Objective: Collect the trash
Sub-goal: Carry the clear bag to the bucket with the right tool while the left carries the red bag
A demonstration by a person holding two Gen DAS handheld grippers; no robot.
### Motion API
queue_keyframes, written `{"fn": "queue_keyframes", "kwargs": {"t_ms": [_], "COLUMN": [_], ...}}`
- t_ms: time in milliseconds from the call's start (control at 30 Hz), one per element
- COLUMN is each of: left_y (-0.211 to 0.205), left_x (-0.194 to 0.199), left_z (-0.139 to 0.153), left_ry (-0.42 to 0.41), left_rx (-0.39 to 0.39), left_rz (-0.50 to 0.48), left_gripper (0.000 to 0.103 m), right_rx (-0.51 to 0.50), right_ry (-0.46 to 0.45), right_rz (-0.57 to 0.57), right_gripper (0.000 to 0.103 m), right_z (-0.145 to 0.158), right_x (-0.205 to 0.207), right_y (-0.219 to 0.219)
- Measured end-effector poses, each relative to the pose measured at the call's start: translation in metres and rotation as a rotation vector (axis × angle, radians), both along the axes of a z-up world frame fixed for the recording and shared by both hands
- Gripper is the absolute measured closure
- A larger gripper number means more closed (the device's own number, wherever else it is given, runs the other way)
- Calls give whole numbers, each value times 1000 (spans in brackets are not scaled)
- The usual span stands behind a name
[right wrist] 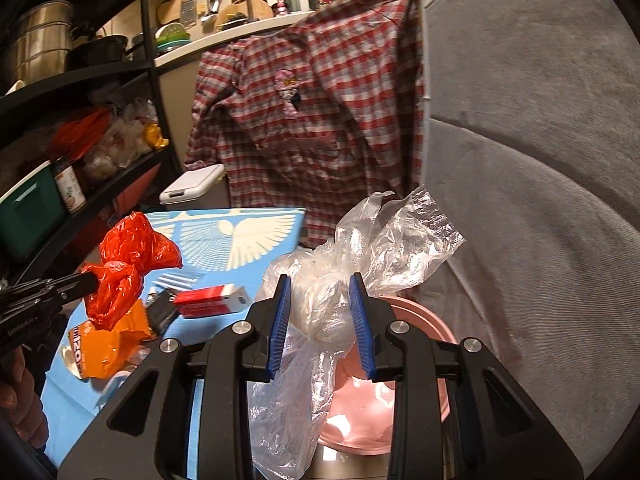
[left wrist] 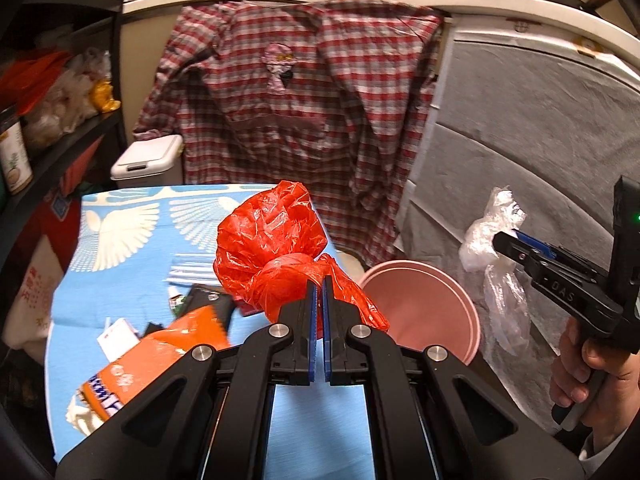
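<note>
Above the blue table (left wrist: pixel 120 240), your left gripper (left wrist: pixel 319 292) is pinching the knotted red plastic bag (left wrist: pixel 272 248) with its jaws nearly together, lifting it over the orange wrapper (left wrist: pixel 160 344). Your right gripper (right wrist: pixel 322 312) is clamping the clear plastic bag (right wrist: pixel 332 300) between its blue pads (right wrist: pixel 280 320), holding it just above the pink bin (right wrist: pixel 360 412) beside the table

Glossy crinkled red plastic bag (left wrist: pixel 272 248), filmy clear plastic bag (right wrist: pixel 344 280), seemingly smooth pink plastic bin (left wrist: pixel 424 308)
</note>
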State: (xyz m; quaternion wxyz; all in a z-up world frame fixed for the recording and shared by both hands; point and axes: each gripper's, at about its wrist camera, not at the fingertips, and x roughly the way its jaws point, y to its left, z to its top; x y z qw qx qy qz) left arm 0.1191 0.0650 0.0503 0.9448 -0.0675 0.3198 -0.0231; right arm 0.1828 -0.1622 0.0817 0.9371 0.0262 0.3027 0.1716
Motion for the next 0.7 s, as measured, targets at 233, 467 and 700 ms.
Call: {"fn": "queue_keyframes", "kwargs": {"t_ms": [233,467,700], "left_y": [-31,-58,-80], "left_x": [14,30,44], "left_z": [-9,-22,-32], "left_ry": [16,52,78], "left_rx": [-7,0,6], "left_rz": [-69,-119,-161], "left_gripper": [101,101,101], "right_rx": [-14,-20,-21], "right_ry": [20,32,57], "right_rz": [-35,-56,-75], "right_gripper": [72,72,72], "right_z": [-8,-14,-23], "right_x": [7,13,22], "right_y": [-14,-23,-31]}}
